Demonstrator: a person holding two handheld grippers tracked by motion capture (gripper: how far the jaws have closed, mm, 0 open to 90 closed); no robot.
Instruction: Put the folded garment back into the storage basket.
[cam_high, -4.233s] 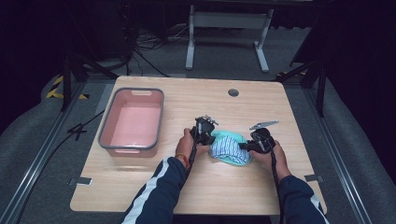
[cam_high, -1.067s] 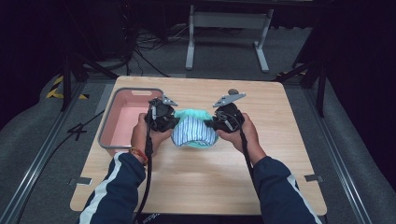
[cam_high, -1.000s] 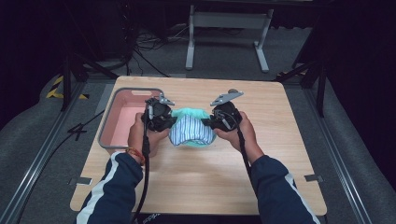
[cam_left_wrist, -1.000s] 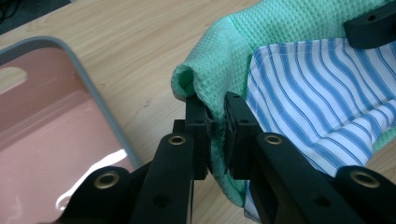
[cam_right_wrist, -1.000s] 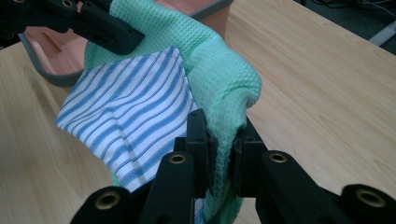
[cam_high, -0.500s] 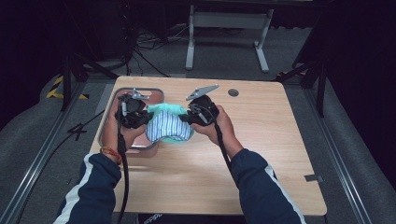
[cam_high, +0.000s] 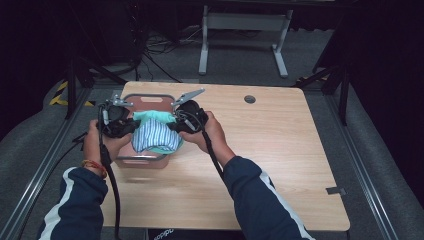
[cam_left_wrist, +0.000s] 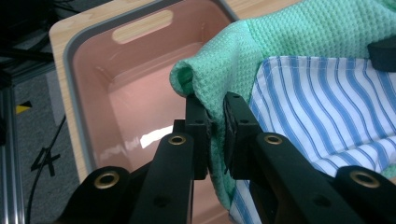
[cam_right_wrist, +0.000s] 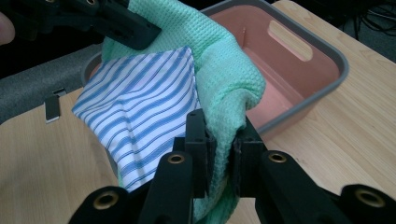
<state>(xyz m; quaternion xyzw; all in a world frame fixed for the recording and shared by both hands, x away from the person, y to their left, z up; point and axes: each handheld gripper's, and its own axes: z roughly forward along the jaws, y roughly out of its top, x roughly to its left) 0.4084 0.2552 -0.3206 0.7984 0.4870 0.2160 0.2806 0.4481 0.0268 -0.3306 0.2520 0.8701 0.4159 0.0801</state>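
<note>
A folded cloth (cam_high: 156, 135), mint-green waffle weave with a blue-and-white striped face, hangs over the pink tub (cam_high: 150, 98). My left gripper (cam_high: 131, 126) is shut on the cloth's left edge; in the left gripper view its jaws pinch a green fold (cam_left_wrist: 210, 100) above the tub's hollow (cam_left_wrist: 135, 93). On the opposite side my right gripper (cam_high: 172, 125) is shut on the other edge, its jaws clamping the green cloth (cam_right_wrist: 224, 107) with the striped face (cam_right_wrist: 140, 107) to the left. Both hands hold the cloth stretched between them.
The pink tub with a grey rim (cam_right_wrist: 327, 51) stands at the left of the wooden table (cam_high: 280, 150). A round cable hole (cam_high: 249, 99) sits at the table's back. Dark floor, cables and a metal stand lie beyond the table.
Both grippers have carried the cloth to the left, from the table's middle to above the pink tub. The grip on the cloth has stayed the same.
</note>
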